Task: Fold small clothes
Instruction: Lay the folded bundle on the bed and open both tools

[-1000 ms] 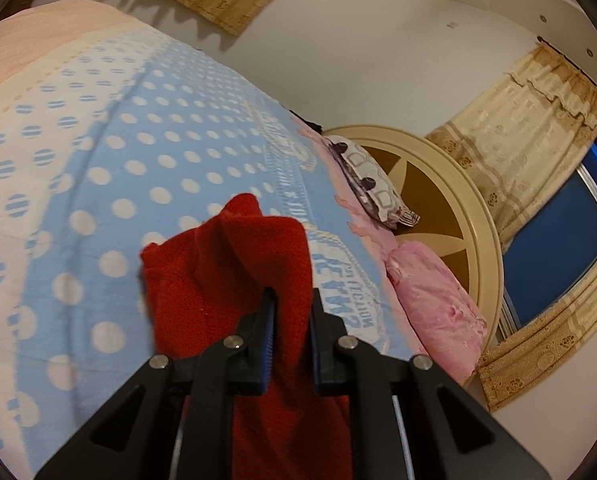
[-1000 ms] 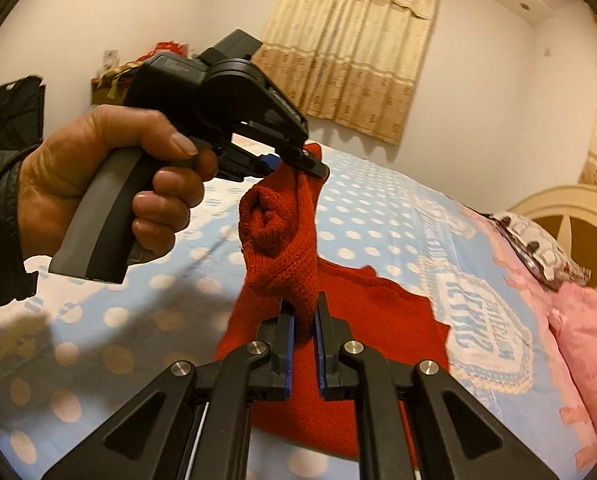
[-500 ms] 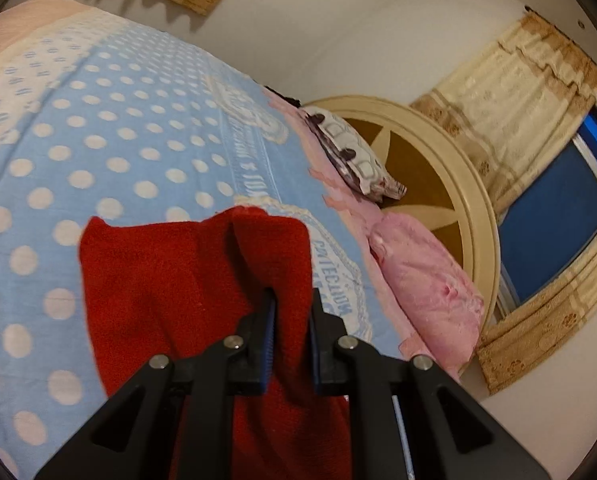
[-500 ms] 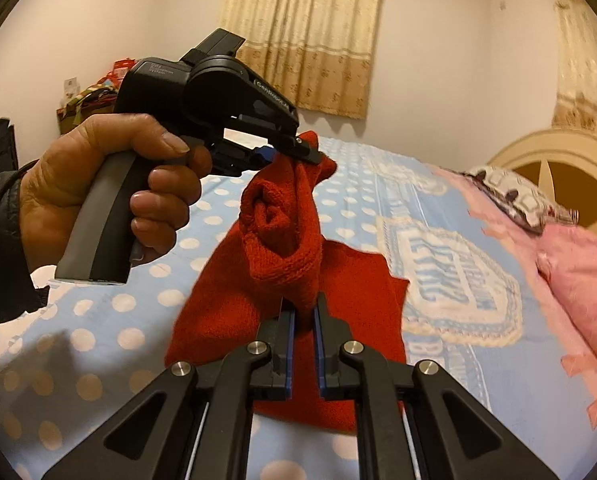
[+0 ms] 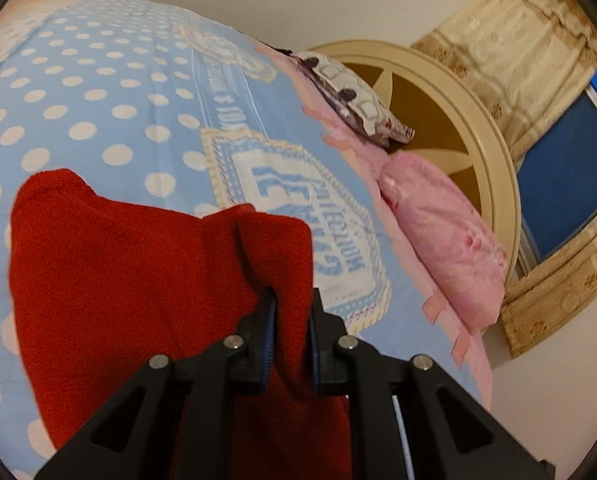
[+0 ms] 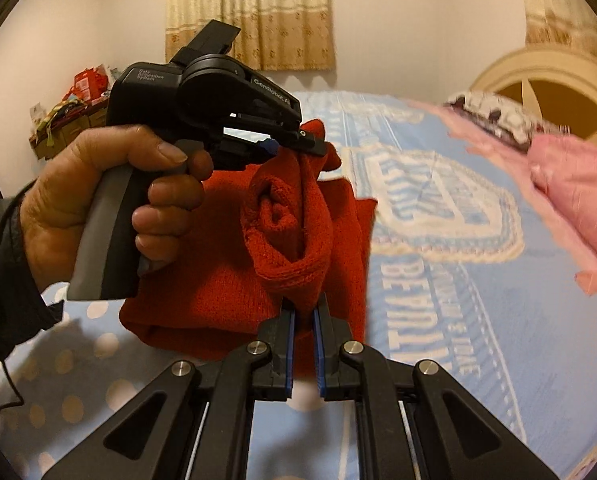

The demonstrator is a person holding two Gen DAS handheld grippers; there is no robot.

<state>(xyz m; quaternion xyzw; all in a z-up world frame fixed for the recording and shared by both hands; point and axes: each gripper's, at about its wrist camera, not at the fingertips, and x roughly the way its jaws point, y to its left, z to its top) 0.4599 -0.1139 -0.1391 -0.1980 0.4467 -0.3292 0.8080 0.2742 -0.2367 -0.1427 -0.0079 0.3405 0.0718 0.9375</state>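
Red knitted garment (image 5: 130,280) partway through a fold on the bed's blue polka-dot bedspread (image 5: 98,100). Left claw (image 5: 291,320): clenched on a bunched edge of the knit, which rises between its blue pads. Right claw (image 6: 304,316): likewise clamped on a thick roll of the same fabric. In the right wrist view the left claw's tip (image 6: 298,145) pinches the upper end of that roll, gripped by the person's hand (image 6: 110,204), so the stretch between the two claws hangs lifted above the bedspread while the rest of the garment lies spread flat on it, on the near side of the printed emblem (image 6: 438,200). Pink pillow (image 5: 446,240) and patterned pillow (image 5: 354,96) lie beyond the emblem, against the headboard (image 5: 478,128). Judged progress: early to middle. One edge is gathered and raised but not yet laid over; the fold remains to be set down, flattened and probably repeated.
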